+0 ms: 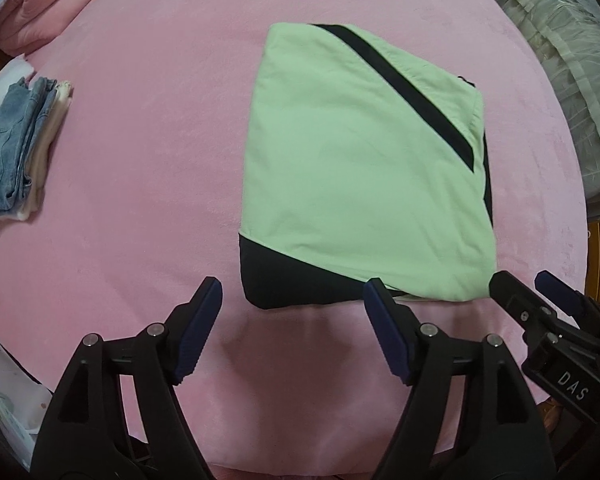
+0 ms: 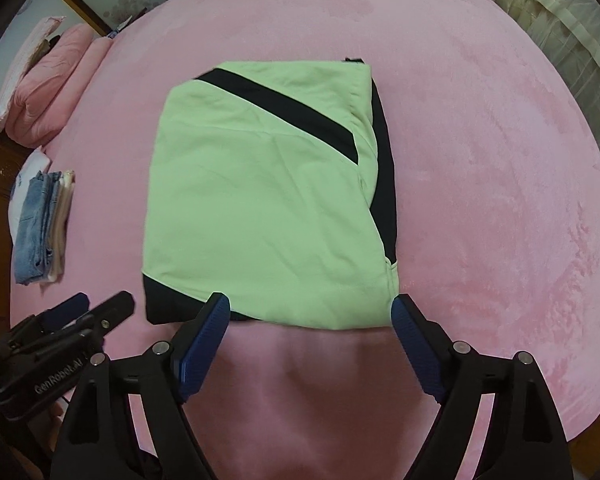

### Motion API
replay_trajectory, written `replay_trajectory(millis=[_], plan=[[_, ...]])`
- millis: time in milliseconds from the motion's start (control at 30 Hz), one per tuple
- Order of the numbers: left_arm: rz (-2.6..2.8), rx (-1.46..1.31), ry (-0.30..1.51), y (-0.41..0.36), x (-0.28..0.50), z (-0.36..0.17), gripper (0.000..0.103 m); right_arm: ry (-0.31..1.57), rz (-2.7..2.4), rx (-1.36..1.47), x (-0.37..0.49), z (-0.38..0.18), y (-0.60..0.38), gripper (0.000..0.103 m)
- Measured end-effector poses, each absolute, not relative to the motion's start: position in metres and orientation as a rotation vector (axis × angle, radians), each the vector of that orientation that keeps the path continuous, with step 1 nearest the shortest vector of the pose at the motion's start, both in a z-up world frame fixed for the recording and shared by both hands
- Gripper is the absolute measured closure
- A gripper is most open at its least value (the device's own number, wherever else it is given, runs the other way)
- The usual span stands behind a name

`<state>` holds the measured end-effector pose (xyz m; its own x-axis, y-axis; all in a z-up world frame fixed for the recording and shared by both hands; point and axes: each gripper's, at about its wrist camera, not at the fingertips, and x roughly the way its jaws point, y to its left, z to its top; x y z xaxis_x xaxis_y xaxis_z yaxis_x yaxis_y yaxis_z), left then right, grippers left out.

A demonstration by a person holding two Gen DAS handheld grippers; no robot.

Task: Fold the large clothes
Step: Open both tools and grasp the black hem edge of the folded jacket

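- Green-and-black garment (image 1: 356, 168) lies folded into a neat, squarish packet on the pink bed (image 1: 140, 140), a black band slanting across its top face and a black corner at the near edge; as I judge it, the fold is finished.
- Bed cover is plush and soft, so if I drag a claw across it the packet could ride along and lose its square edges.
- Stack of folded jeans and pale cloth (image 2: 42, 224) sits well apart at the bed's left edge; carrying the packet there carelessly could let the layers slide open.
- Pink pillows (image 2: 56, 88) rest at the far left corner, out of the way.
- My left claw (image 1: 292, 332) hangs above the near black corner, jaws apart, nothing between them.
- My right claw (image 2: 312, 344) hovers over the near green edge, jaws wide, empty; dipping low, a pad could snag that loose top layer and flip it back.
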<state>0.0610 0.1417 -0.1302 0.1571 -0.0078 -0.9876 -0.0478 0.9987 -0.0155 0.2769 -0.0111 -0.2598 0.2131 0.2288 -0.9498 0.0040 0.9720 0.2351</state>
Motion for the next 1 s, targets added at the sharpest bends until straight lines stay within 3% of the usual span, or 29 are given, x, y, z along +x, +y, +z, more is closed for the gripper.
replay_trajectory(millis=[300,533,733,1000], plan=[[0.032,-0.051,1.382,0.136,0.064,-0.116,0.032,1.328,0.17,0.207,0.318,-0.249,0.056,0.018],[-0.011,-0.086,1.392,0.14,0.075,-0.134,0.032,1.325,0.185,0.242,0.342,-0.258,0.048,0.018],[-0.008,-0.114,1.45,0.162,0.092,-0.183,0.032,1.383,0.205,0.256,0.366,-0.311,0.0,0.017],[0.005,-0.15,1.477,0.188,0.124,-0.22,0.032,1.402,0.321,0.517,0.399,-0.384,-0.067,0.017]])
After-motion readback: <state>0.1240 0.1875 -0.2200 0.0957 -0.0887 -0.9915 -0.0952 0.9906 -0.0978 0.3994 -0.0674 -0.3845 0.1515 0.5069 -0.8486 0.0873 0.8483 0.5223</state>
